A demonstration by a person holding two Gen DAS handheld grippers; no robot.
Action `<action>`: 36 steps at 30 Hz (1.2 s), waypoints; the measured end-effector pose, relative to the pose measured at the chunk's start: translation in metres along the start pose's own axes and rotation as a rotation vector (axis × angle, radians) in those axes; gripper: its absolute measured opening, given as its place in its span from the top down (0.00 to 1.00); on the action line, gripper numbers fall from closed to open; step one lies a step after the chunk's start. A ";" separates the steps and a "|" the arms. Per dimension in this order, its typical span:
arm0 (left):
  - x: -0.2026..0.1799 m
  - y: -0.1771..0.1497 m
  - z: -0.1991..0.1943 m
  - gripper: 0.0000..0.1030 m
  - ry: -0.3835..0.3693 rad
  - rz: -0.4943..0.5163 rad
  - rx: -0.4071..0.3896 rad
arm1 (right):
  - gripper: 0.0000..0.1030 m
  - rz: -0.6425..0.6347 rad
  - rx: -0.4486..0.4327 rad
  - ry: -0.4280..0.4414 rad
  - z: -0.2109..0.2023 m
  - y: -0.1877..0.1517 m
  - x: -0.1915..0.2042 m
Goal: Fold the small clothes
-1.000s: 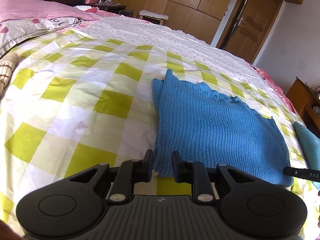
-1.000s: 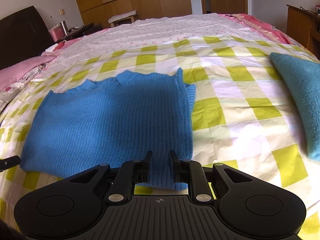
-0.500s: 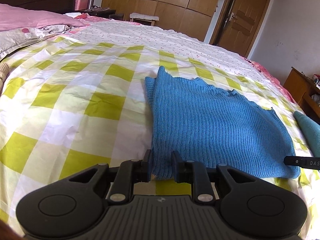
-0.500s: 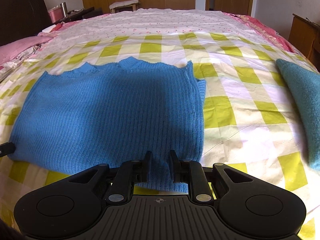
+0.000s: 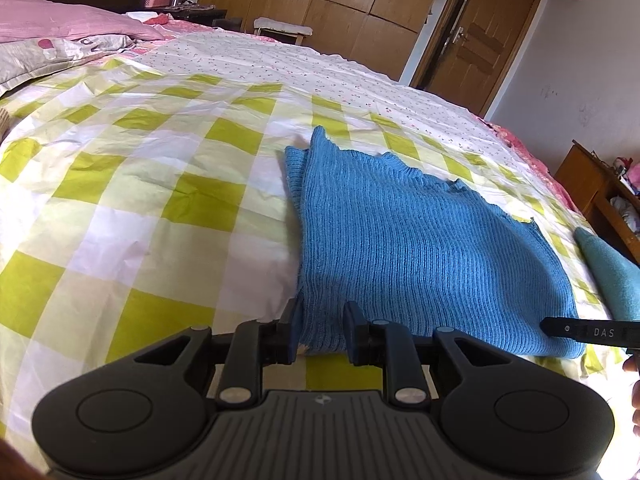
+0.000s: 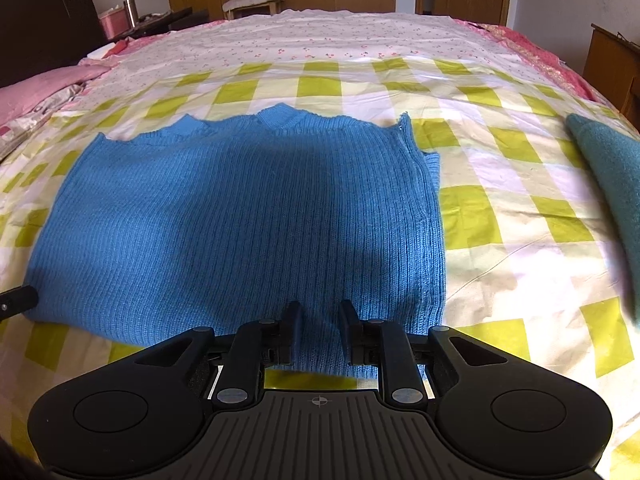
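A blue knit sweater (image 5: pixel 420 248) lies flat on the bed, sleeves folded in; it also shows in the right wrist view (image 6: pixel 240 216). My left gripper (image 5: pixel 322 320) is open, its jaws astride the sweater's near left hem corner. My right gripper (image 6: pixel 319 320) is open, its jaws astride the near right part of the hem. The tip of the right gripper (image 5: pixel 584 332) shows at the right edge of the left wrist view. The tip of the left gripper (image 6: pixel 16 300) shows at the left edge of the right wrist view.
The bed has a green-and-white checked sheet (image 5: pixel 140 200) and a floral sheet (image 6: pixel 340 40) farther back. A teal folded garment (image 6: pixel 608 168) lies to the right. Pink pillows (image 5: pixel 60 20) sit at far left. Wooden wardrobes, a door and a side cabinet stand beyond.
Both grippers have moved forward a little over the sweater's near hem. The jaws stay open. The sweater has not moved.
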State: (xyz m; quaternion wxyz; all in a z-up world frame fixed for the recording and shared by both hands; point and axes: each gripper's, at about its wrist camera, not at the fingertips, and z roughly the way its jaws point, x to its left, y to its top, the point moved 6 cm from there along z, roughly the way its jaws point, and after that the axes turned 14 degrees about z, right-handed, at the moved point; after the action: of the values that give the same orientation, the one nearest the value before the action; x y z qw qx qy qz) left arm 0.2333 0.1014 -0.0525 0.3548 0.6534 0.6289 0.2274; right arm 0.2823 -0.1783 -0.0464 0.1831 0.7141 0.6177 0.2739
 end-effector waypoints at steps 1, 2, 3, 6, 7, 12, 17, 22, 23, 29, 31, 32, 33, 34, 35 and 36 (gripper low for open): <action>0.000 0.000 0.000 0.72 -0.007 -0.006 -0.003 | 0.80 -0.006 -0.004 0.001 -0.002 0.001 0.002; 0.000 0.001 0.000 0.72 -0.011 -0.007 -0.005 | 0.80 -0.012 -0.010 0.008 -0.005 0.003 0.004; 0.000 0.001 -0.001 0.72 -0.014 -0.005 -0.007 | 0.80 -0.016 -0.014 0.017 -0.008 0.004 0.007; -0.001 0.000 -0.001 0.72 -0.021 -0.002 -0.007 | 0.80 -0.042 -0.024 0.049 -0.014 0.009 0.025; 0.000 0.000 -0.001 0.72 -0.023 -0.003 -0.005 | 0.80 -0.054 -0.025 0.057 -0.015 0.010 0.031; 0.004 -0.002 0.001 0.72 -0.035 -0.017 0.004 | 0.79 -0.078 -0.002 0.087 -0.007 0.006 0.055; 0.007 -0.003 0.002 0.72 -0.034 -0.025 0.007 | 0.76 -0.053 0.034 0.070 0.007 -0.001 0.052; 0.007 -0.002 0.000 0.72 -0.051 -0.048 -0.003 | 0.76 -0.043 0.016 0.095 -0.005 0.001 0.050; 0.006 -0.002 0.000 0.72 -0.050 -0.042 -0.004 | 0.76 -0.047 0.012 0.101 -0.007 0.002 0.052; 0.006 -0.004 0.002 0.72 -0.056 -0.037 0.005 | 0.76 -0.047 0.035 0.088 0.000 0.001 0.054; 0.007 -0.004 0.003 0.72 -0.060 -0.042 0.007 | 0.75 -0.036 0.054 0.075 0.007 -0.001 0.051; 0.008 -0.004 0.003 0.72 -0.063 -0.049 0.006 | 0.75 -0.029 0.053 0.079 0.008 -0.002 0.050; 0.008 -0.004 0.003 0.72 -0.067 -0.057 0.004 | 0.75 -0.023 0.053 0.081 0.007 -0.001 0.049; 0.009 -0.004 0.003 0.72 -0.071 -0.064 0.001 | 0.75 -0.016 0.052 0.082 0.005 -0.001 0.049; 0.009 -0.004 0.003 0.72 -0.074 -0.072 -0.004 | 0.75 -0.014 0.048 0.086 0.002 0.000 0.049; 0.009 -0.004 0.002 0.72 -0.075 -0.079 -0.007 | 0.75 -0.019 0.040 0.096 -0.002 0.003 0.052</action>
State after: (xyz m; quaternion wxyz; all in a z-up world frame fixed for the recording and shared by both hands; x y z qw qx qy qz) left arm 0.2333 0.1098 -0.0587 0.3893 0.6348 0.6397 0.1904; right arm 0.2877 -0.1283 -0.0344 0.1417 0.6976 0.6379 0.2939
